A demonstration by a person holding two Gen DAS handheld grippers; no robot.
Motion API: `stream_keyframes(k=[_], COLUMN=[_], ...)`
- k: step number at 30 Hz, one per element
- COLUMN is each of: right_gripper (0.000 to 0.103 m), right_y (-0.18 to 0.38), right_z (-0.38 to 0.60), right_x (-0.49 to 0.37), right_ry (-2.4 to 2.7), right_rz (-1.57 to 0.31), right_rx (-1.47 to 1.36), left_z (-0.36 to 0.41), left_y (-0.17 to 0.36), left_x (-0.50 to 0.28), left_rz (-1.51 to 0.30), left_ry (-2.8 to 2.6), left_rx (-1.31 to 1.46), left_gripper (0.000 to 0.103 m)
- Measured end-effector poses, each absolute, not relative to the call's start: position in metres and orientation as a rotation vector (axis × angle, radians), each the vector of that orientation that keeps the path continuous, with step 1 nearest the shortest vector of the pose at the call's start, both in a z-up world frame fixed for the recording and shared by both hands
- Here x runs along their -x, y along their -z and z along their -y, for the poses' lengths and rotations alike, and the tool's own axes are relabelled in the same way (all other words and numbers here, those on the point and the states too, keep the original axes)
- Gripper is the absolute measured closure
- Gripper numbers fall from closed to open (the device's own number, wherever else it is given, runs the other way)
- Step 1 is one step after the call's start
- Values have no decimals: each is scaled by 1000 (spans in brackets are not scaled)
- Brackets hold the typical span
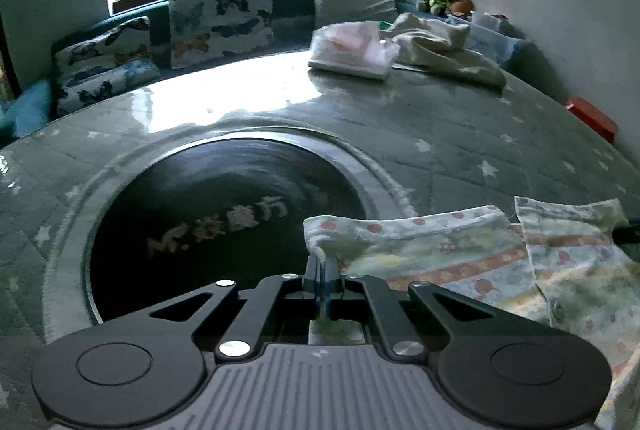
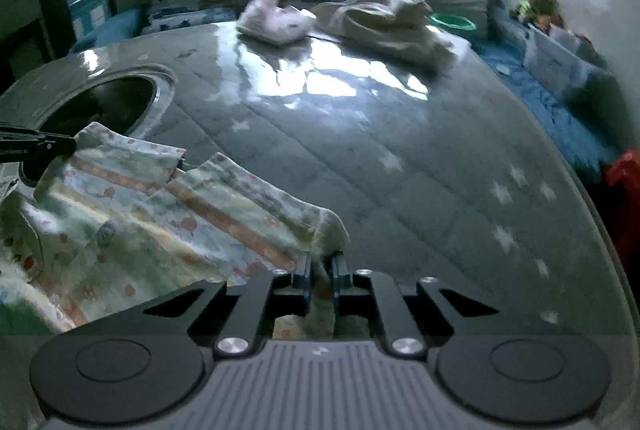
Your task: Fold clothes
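Observation:
A small patterned garment [image 1: 460, 254] with red dots and orange stripes lies on the glass-topped table [image 1: 440, 133]. My left gripper [image 1: 322, 264] is shut on its left leg hem. My right gripper [image 2: 320, 266] is shut on the other leg hem of the same garment [image 2: 168, 205]. The left gripper also shows in the right wrist view [image 2: 60, 145], at the far left, pinching the cloth. Both hold the hems just above the tabletop.
A folded pink garment [image 1: 352, 49] and a crumpled cream garment [image 1: 444, 49] lie at the table's far side. A round black inset [image 1: 224, 218] sits in the table [image 2: 360, 157]. Butterfly cushions [image 1: 220, 21] line the bench under the window. A red box [image 1: 592, 117] lies at the right.

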State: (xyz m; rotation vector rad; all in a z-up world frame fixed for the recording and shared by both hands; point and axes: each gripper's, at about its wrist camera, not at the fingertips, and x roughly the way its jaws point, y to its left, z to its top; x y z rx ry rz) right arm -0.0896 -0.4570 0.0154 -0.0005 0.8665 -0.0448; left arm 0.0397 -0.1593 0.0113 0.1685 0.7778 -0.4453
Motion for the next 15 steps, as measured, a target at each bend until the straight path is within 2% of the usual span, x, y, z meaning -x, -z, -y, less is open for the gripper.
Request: stream_keyframes(k=[15], right_gripper=[97], right_y=[-33], right_z=[366], right_x=[-58], right_ry=[-113], right_rz=[-784], right_rx=[229], left_z=[74], left_y=[-19], left_x=[-87], left_rz=[-763], left_ry=[251], left_rx=[-58], left_gripper=[102])
